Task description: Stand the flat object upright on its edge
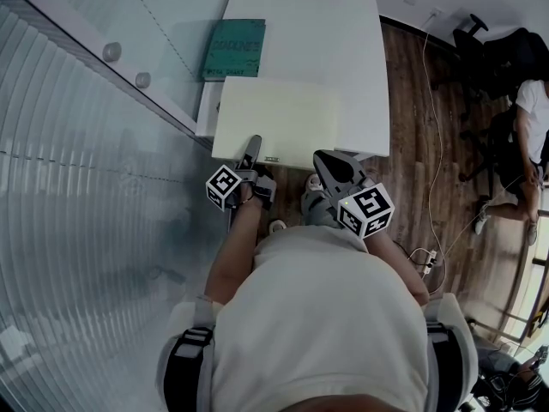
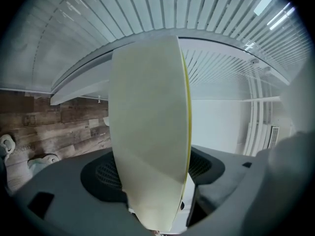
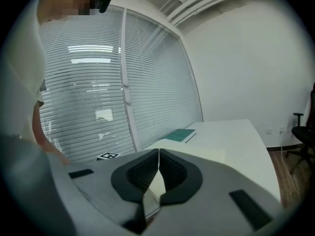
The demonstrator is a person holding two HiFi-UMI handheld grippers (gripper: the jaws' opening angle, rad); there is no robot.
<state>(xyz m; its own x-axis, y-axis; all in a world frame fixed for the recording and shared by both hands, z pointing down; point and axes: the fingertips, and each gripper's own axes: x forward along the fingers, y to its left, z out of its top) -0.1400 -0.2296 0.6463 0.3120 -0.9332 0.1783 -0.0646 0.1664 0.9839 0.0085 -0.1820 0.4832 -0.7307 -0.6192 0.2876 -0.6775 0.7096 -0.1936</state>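
A large cream flat board [image 1: 279, 114] lies flat at the near end of the white table [image 1: 343, 41], its near edge overhanging toward me. My left gripper [image 1: 251, 157] is at that near edge, turned on its side. In the left gripper view the board [image 2: 147, 132], with a thin yellow edge, runs slanted between the wide-open jaws, and the pads [image 2: 209, 163] do not press on it. My right gripper [image 1: 330, 168] hovers at the board's near right edge. In the right gripper view its jaws [image 3: 158, 163] are shut with nothing between them, and the board [image 3: 206, 155] lies beyond.
A green mat [image 1: 233, 48] lies at the table's far left. A glass wall with blinds [image 1: 86, 187] runs along the left. To the right, on the wooden floor, are an office chair [image 1: 497, 50], a seated person [image 1: 532, 118] and a cable [image 1: 433, 127].
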